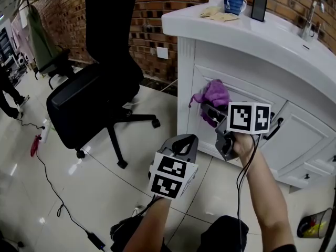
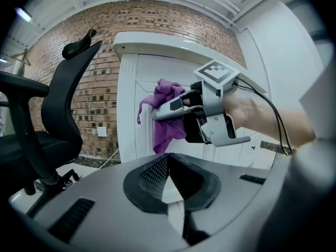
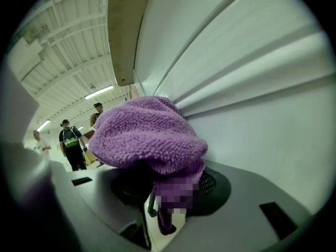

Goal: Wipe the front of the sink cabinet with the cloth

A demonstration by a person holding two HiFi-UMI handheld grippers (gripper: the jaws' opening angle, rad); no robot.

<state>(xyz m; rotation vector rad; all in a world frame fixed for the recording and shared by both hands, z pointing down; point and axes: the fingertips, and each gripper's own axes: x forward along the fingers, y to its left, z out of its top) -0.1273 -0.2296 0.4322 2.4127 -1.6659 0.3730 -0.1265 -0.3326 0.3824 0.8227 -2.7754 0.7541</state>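
Observation:
The white sink cabinet (image 1: 186, 77) stands at the right, and its panelled front fills the right gripper view (image 3: 252, 88). A purple cloth (image 1: 214, 94) is bunched against the upper left of that front. My right gripper (image 1: 207, 110) is shut on the cloth and holds it to the panel; the cloth (image 3: 147, 135) covers its jaws. From the left gripper view, the cloth (image 2: 167, 109) hangs from the right gripper (image 2: 157, 112) against the cabinet (image 2: 128, 104). My left gripper (image 1: 184, 140) hangs lower and nearer me, off the cabinet, jaws (image 2: 167, 159) shut and holding nothing.
A black office chair (image 1: 100, 88) stands left of the cabinet. A black cable (image 1: 52, 182) trails over the tiled floor. On the counter are a blue mug (image 1: 233, 4) and a tap (image 1: 310, 17). A bin (image 1: 315, 224) sits bottom right. People (image 3: 71, 140) stand far off.

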